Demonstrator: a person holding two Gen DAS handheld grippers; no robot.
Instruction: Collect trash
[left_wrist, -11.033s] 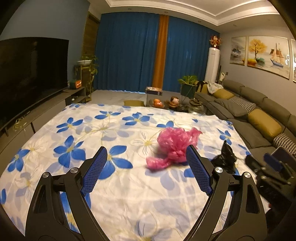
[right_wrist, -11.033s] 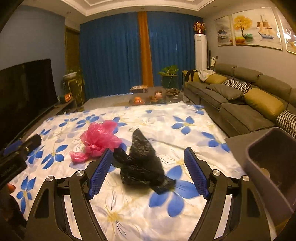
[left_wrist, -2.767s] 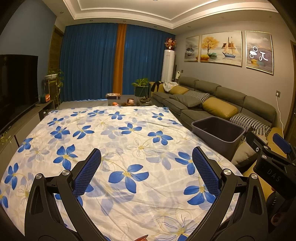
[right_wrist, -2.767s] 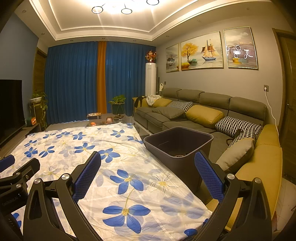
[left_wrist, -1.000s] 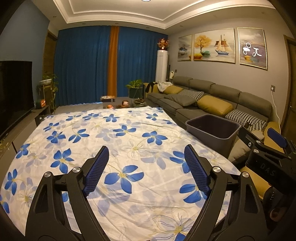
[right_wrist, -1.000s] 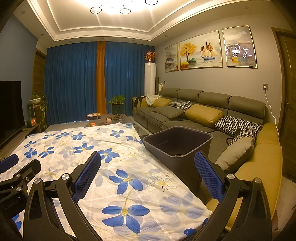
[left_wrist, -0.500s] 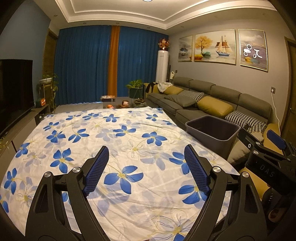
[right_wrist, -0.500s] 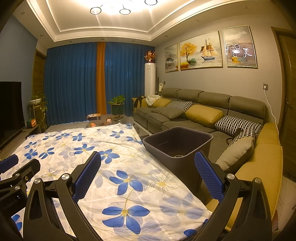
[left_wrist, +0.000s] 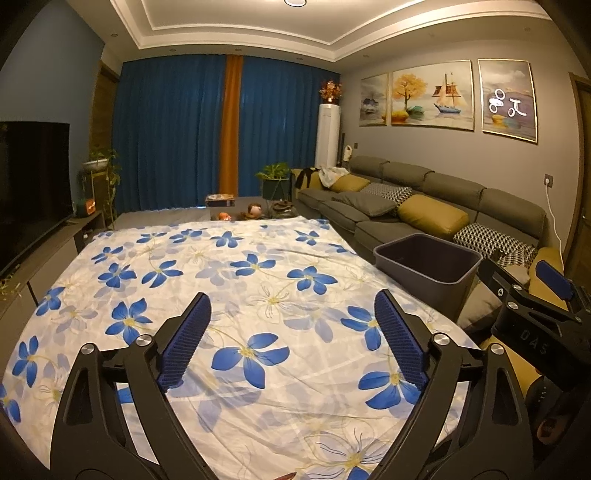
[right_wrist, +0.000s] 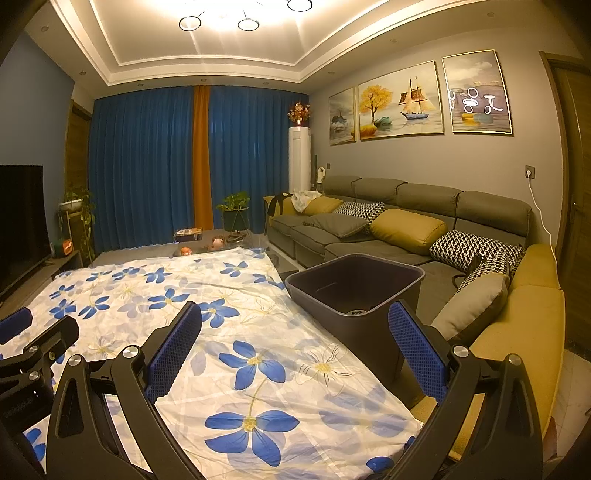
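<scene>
Both grippers gape empty above the white, blue-flowered cloth (left_wrist: 258, 280).
Left gripper (left_wrist: 291, 341) and right gripper (right_wrist: 295, 350) spread wide; dark grey plastic bin (right_wrist: 369, 321) at the right gripper's two o'clock.

Warm, dim interior lit by ceiling lights (right_wrist: 221, 18), glaring overhead and reflected in framed picture (right_wrist: 476, 99); sharp focus, strong fisheye bending, dark vignetted corners.

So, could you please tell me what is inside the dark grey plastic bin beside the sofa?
Inside the dark grey plastic bin, only bare inner walls and a small pale patch at the bottom show; the near wall hides most of the floor, so no trash is visible.
</scene>
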